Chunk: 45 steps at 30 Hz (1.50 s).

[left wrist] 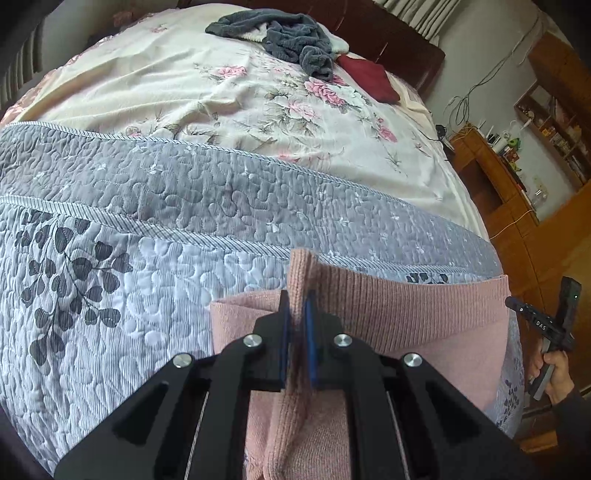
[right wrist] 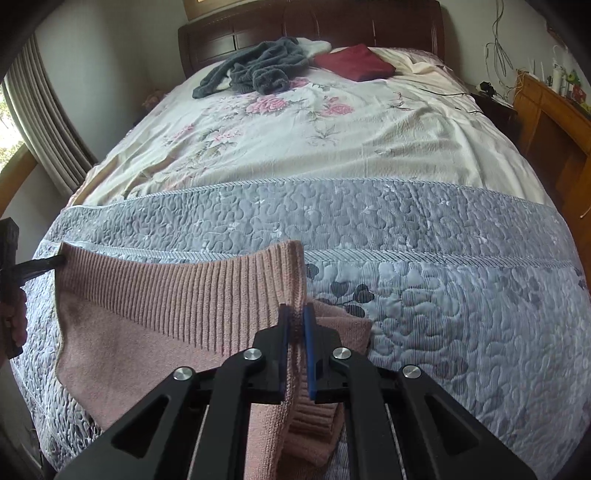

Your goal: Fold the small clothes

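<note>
Left wrist view: we see the left gripper point(left wrist: 295, 314) with its fingers point(left wrist: 283, 332) nearly together, clamped on a ribbed corner of the pink knit sweater point(left wrist: 424, 317). From the right wrist, the right gripper point(right wrist: 295, 328) pinches the opposite ribbed corner the same way. Between them the sweater's ribbed hem stretches crosswise over the grey quilted bedspread point(right wrist: 424, 295), its body lying toward us at the foot of the bed. Well beyond, near the headboard point(right wrist: 314, 33), lie a dark grey fleece garment point(right wrist: 258, 70) and a maroon cushion point(right wrist: 356, 61).

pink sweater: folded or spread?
Partly folded: sweater hem stretched between both shut claws, left and right, with a layer doubled underneath.
</note>
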Each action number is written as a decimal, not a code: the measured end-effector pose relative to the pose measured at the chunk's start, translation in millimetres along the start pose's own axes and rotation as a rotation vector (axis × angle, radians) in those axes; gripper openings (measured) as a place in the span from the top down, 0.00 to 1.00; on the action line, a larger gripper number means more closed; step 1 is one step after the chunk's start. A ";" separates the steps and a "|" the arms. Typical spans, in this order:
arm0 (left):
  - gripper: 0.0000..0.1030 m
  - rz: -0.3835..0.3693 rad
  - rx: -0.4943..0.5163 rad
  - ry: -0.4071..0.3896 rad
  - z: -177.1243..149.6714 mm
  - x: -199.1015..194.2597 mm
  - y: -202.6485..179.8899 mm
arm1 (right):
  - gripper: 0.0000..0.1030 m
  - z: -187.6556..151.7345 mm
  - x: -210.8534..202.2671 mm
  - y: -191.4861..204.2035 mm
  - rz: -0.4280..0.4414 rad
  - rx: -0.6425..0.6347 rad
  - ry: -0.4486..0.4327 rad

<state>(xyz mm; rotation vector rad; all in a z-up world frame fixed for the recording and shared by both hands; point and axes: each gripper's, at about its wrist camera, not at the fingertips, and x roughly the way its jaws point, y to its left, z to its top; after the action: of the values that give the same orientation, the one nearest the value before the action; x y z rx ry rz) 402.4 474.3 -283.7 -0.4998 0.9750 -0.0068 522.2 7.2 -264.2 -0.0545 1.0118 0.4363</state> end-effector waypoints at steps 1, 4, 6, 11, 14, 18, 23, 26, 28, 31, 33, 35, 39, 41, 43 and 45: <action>0.94 0.003 -0.008 0.009 4.2 8.0 3.2 | 0.93 2.6 7.9 -1.8 -0.004 0.007 0.010; 0.94 0.005 -0.037 0.034 15.7 29.8 12.3 | 0.93 8.7 32.8 -8.6 -0.018 0.022 0.044; 0.94 0.010 -0.054 0.053 21.6 44.3 18.1 | 0.93 11.9 46.7 -12.6 -0.029 0.026 0.063; 0.94 0.007 -0.080 0.085 31.1 72.9 29.3 | 0.93 12.9 68.9 -21.9 -0.041 0.052 0.080; 0.94 0.007 -0.093 0.112 33.4 89.6 35.6 | 0.93 10.7 79.2 -26.5 -0.049 0.059 0.089; 0.94 0.034 -0.112 0.178 33.4 115.7 47.8 | 0.93 7.3 93.9 -32.3 -0.053 0.079 0.106; 0.89 0.076 -0.145 0.256 25.0 138.3 59.5 | 0.83 0.8 124.8 -47.1 -0.028 0.156 0.196; 0.78 0.147 -0.133 0.180 28.5 112.3 52.9 | 0.72 3.9 111.7 -62.6 0.026 0.260 0.164; 0.79 0.086 -0.096 0.115 26.9 88.1 38.7 | 0.71 4.3 86.8 -69.0 0.069 0.332 0.079; 0.78 -0.090 -0.057 0.164 12.4 85.0 21.8 | 0.72 0.6 78.0 -61.0 0.182 0.350 0.075; 0.79 -0.073 -0.070 0.242 0.7 104.5 23.8 | 0.75 -6.9 92.4 -47.9 0.214 0.314 0.139; 0.90 -0.013 -0.091 0.291 -7.8 123.0 35.2 | 0.85 -18.9 112.5 -46.2 0.163 0.295 0.200; 0.89 -0.013 -0.089 0.263 0.0 108.0 34.7 | 0.89 -21.4 102.0 -48.3 0.153 0.305 0.165; 0.87 -0.115 -0.037 0.224 -4.9 79.8 20.0 | 0.88 -27.3 75.7 -40.0 0.213 0.298 0.121; 0.87 -0.191 0.003 0.219 -24.6 57.5 11.4 | 0.88 -43.6 58.4 -33.0 0.277 0.298 0.115; 0.86 -0.171 0.011 0.252 -51.4 56.2 15.2 | 0.88 -64.7 58.4 -32.0 0.272 0.284 0.147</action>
<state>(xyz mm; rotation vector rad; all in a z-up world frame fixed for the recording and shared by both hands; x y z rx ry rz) 390.5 454.4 -357.8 -0.5803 1.1750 -0.2334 508.4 -18.6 -352.4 0.3137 1.2238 0.5375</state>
